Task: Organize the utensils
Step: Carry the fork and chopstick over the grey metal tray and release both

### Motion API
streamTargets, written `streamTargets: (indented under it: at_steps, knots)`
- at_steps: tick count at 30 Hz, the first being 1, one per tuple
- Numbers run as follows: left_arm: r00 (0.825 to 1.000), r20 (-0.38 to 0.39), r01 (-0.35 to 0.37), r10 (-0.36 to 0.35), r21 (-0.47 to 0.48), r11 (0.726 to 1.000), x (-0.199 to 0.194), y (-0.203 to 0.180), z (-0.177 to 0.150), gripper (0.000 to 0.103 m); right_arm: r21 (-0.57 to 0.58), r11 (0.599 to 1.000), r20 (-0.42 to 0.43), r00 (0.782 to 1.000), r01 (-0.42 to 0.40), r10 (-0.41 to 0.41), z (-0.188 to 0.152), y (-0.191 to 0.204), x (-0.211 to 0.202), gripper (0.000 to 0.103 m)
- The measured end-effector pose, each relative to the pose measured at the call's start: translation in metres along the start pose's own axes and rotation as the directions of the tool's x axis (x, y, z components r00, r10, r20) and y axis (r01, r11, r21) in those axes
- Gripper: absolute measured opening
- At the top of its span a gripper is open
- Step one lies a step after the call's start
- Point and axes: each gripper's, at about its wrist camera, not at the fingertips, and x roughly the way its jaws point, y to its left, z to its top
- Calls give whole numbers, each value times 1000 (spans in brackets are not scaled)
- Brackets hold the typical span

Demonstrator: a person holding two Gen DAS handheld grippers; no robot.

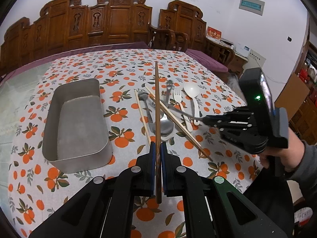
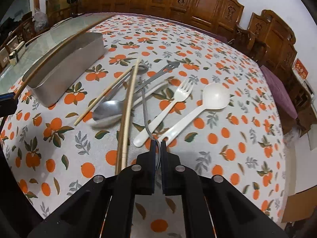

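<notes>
Bare tablecloth [image 2: 227,130] right of white spoon [image 2: 200,109], tin [image 1: 79,123] seemingly empty, crossed chopsticks [image 2: 126,119] obstruct

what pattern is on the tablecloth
Oranges with green and grey leaves on a white tablecloth; clearest in the right wrist view.

Empty steel tray [image 1: 65,154], utensils [image 2: 150,99] heaped beside it

Domestic dining or living room. Carved wooden bench seating [image 1: 111,19] along white wall [image 1: 218,6], purple seat cushions [image 1: 206,59], table under orange-print tablecloth [image 1: 122,63], red cards [image 1: 213,33] on sideboard, cardboard boxes at edge.
</notes>
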Motion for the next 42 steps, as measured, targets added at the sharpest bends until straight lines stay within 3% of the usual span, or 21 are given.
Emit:
streamTargets:
  at_steps: [9,12,21,29,42]
  knots:
    - [1000,18,-17,17,-5,1000,-9,6,3,4,48,993,31,993,110,-111,7,-28,-23,5]
    - [999,30,-27,27,-5,1000,-15,8,7,4,63,992,46,992,112,-115,10,-35,-28,5]
    - [995,40,-85,87,-38,996,-27,34,30,4,81,997,128,991,17,-27,27,-21,-47,6]
    - [985,-38,-168,166,-53,984,-9,77,41,4,44,996,180,981,-79,70,56,20,-54,6]
    - [977,-136,-182,163,-140,973,32,125,28,5,-13,983,171,968,-186,185,94,81,-36,6]
